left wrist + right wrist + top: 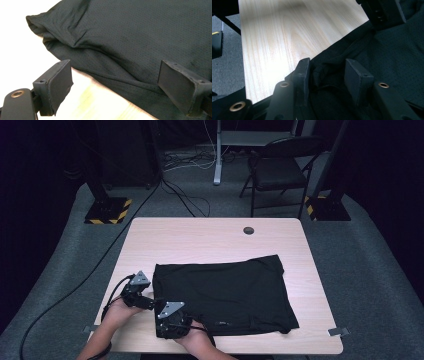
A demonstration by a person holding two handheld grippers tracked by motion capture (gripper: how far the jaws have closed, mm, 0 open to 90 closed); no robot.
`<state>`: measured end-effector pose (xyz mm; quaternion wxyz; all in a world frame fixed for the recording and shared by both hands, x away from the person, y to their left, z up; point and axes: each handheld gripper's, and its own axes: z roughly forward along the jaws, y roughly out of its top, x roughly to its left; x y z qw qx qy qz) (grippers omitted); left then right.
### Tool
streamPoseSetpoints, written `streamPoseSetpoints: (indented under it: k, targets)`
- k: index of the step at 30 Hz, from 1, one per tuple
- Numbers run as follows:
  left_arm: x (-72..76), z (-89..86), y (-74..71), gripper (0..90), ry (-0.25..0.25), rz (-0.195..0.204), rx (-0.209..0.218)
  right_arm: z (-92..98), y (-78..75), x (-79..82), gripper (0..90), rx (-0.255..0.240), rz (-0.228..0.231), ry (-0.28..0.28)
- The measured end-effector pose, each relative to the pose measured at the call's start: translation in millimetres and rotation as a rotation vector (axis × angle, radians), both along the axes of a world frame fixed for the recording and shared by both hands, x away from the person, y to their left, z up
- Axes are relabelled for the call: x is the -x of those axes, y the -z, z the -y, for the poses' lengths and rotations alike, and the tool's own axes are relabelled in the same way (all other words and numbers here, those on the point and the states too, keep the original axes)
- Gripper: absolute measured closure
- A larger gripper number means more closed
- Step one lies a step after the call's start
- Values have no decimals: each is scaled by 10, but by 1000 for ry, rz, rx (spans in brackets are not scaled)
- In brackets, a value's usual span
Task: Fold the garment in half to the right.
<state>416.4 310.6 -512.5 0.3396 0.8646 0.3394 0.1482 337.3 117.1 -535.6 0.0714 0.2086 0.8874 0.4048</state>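
Flat across the near half of the table lay a black shirt, its mesh cloth spread almost to the right edge and its left edge bunched into folds. At its near left corner both grippers worked close together. The right gripper had its jaws partly apart around a rumpled fold of the hem; one pad seemed to touch the cloth, though a firm pinch could not be made out. The left gripper sat just beside it with jaws spread wide, one over bare wood, the other over the cloth, gripping nothing. Each gripper's cable trailed off the left side of the table. Farther out, a round grommet sat near the far edge. Beyond the table stood a folding chair, a desk leg, and two posts on striped bases, with cables snaking over the grey carpet.
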Motion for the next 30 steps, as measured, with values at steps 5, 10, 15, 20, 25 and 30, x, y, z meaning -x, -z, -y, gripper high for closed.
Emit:
streamPoseSetpoints:
  k: [5, 10, 15, 20, 25, 30]
  targets:
    - [-9, -19, 2, 119, -10, -1, 2, -24, 3, 16, 675, 1, 11, -17]
    - [-17, -48, 11, 119, -20, -6, 2, -56, -14, -4, 786, 13, -5, -48]
    - [-34, -106, 12, 122, -55, -7, 11, -38, -35, -84, 820, 6, -68, -70]
    - [-132, -130, 39, 129, -128, -16, 27, -53, -43, -28, 820, 32, -11, -82]
    - [-246, -63, 31, 146, -163, -1, 32, -37, -35, 29, 820, 33, 3, -94]
    - [-326, 3, 44, 165, -174, 10, 7, -24, -26, 39, 818, 24, -2, -89]
